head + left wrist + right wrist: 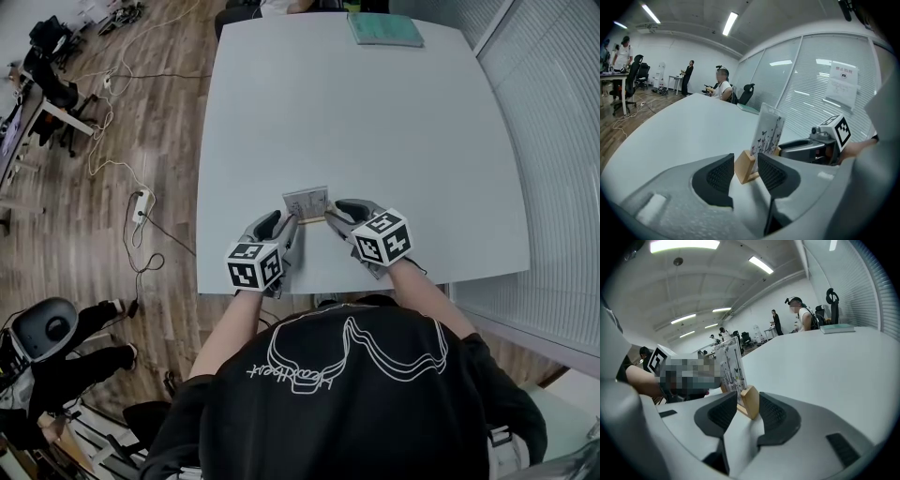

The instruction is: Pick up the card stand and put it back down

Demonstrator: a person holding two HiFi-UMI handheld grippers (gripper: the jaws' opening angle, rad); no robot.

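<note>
The card stand (306, 202) is a clear card holder in a light wooden base, upright on the white table (356, 122) near its front edge. My left gripper (284, 221) is at the stand's left end and my right gripper (339, 214) at its right end. In the left gripper view the wooden base (745, 166) lies between the open jaws, with the printed card (766, 131) rising behind. In the right gripper view the base's other end (750, 401) sits between open jaws, a slim gap showing beside it. Neither pair of pads presses the wood.
A green book (384, 28) lies at the table's far edge. A power strip and cables (141, 202) trail over the wooden floor at left. A glass partition with blinds (553, 141) runs along the right. A person sits at the far end (723, 89).
</note>
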